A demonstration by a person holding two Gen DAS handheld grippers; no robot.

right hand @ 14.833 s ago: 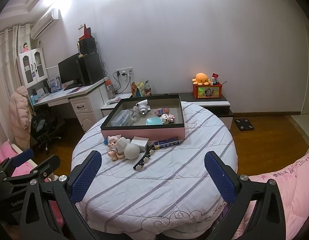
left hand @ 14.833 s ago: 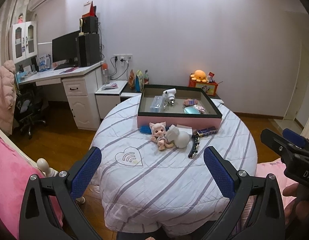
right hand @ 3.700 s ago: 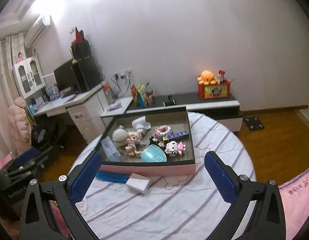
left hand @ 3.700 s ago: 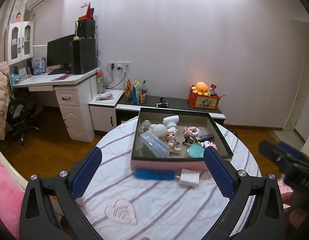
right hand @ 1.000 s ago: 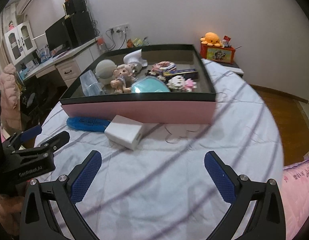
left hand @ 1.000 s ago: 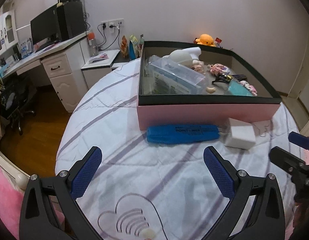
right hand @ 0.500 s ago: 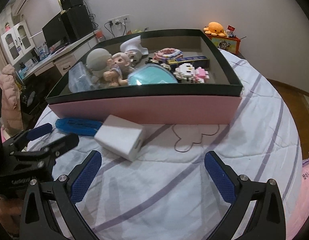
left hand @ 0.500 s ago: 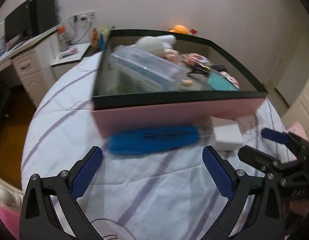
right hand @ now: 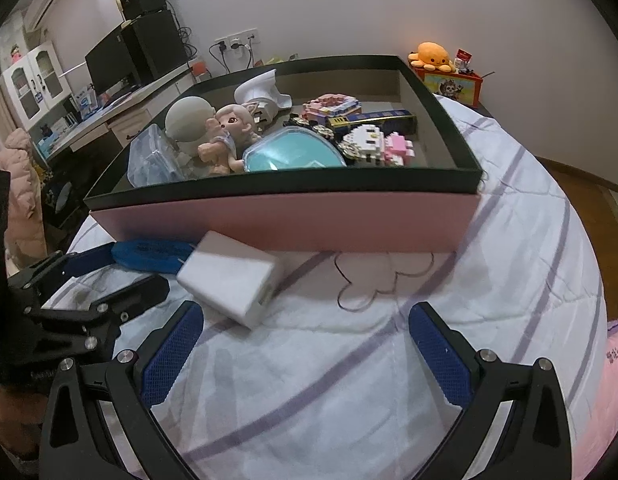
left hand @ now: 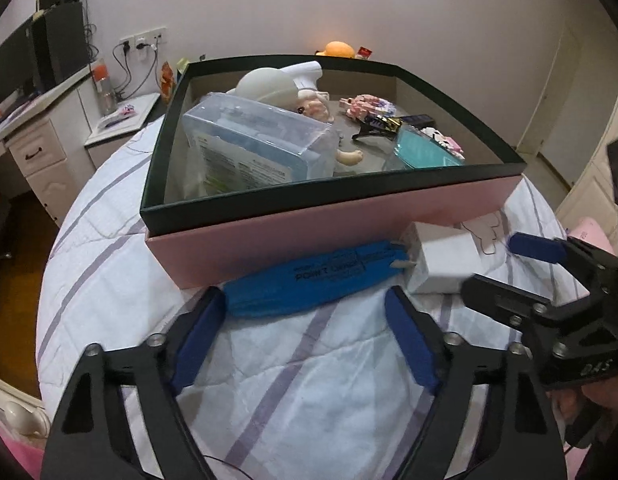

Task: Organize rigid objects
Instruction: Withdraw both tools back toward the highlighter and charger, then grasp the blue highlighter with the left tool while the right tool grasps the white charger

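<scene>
Closing around the blue pouch (left hand: 321,280) lying against the pink box (left hand: 349,216), the left claw (left hand: 305,320) had not yet pinched it; the right claw (right hand: 305,332) gaped empty beside the white charger (right hand: 233,280), also before that box

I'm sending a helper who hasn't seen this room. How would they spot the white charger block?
Find the pink box with the black rim on the striped round table. The white charger block lies on the cloth against the box's front wall, beside a flat blue case; it is the only white, boxy thing outside the box.
</scene>
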